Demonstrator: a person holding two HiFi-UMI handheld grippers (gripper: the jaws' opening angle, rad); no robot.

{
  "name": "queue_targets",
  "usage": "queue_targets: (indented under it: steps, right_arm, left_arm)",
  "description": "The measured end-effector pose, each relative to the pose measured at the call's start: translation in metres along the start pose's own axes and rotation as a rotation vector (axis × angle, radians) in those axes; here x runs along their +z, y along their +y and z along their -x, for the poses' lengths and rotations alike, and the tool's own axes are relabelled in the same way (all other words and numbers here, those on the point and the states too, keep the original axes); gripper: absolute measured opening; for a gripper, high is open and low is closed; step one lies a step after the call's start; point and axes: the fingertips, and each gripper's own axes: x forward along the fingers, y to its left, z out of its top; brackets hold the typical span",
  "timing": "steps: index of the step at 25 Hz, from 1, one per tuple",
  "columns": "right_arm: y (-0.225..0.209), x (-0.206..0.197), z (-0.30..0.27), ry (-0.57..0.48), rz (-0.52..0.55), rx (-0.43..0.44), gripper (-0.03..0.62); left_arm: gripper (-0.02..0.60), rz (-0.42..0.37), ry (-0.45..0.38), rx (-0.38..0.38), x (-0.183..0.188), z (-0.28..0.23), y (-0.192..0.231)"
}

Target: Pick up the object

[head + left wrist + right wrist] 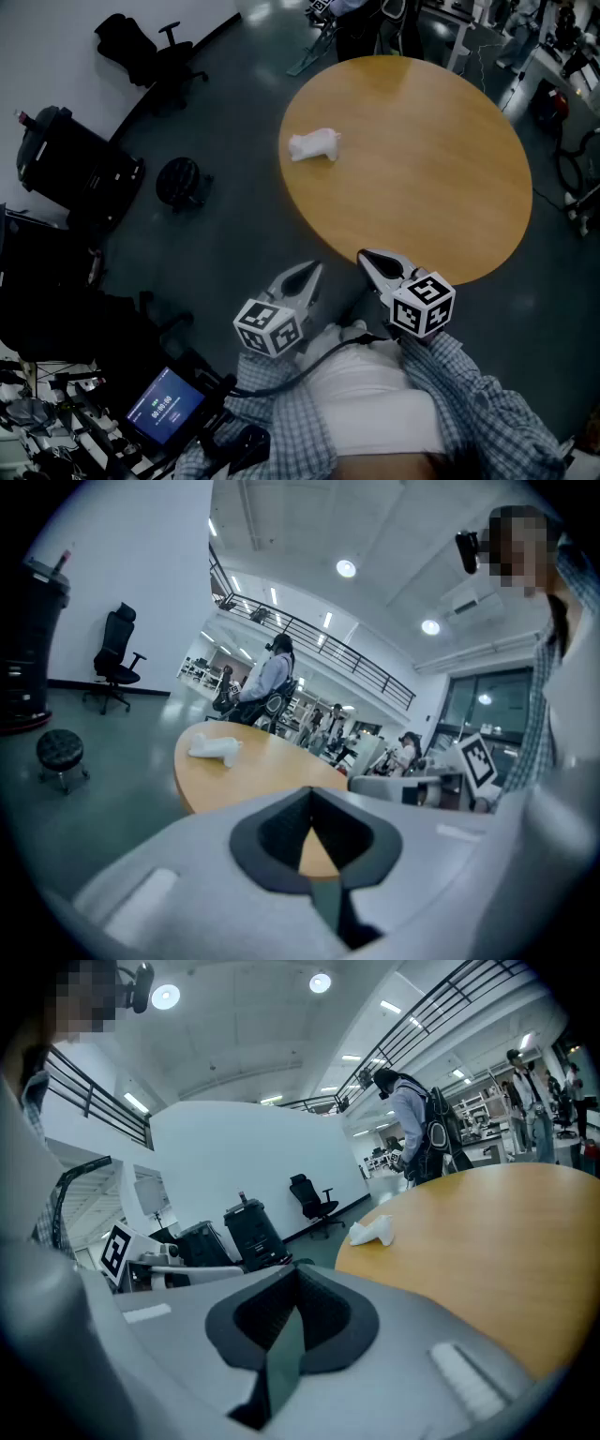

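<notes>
A small white object (314,144) lies on the left part of the round wooden table (441,169). The left gripper view shows it (214,749) far ahead, and the right gripper view shows it (373,1232) near the table's left rim. My left gripper (312,269) and right gripper (364,255) are held side by side close to the person's body, short of the table's near edge. Both point toward the table with jaws together and nothing between them. The object is well out of reach of either one.
A black office chair (141,47), a round black stool (178,180) and a black cabinet (66,159) stand on the dark floor to the left. A lit tablet screen (164,405) sits at lower left. A person (267,682) stands beyond the table.
</notes>
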Motion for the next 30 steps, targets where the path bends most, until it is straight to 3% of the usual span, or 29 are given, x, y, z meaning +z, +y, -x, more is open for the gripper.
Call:
queue_targets:
  steps: [22, 30]
  right_arm:
    - [-0.022, 0.008, 0.025, -0.022, -0.042, -0.015, 0.003]
    - [-0.039, -0.012, 0.056, -0.038, -0.058, -0.026, 0.003]
  left_arm:
    - [-0.003, -0.026, -0.016, 0.022, 0.012, -0.01, -0.015]
    - [-0.003, -0.037, -0.043, 0.069, -0.008, -0.003, -0.029]
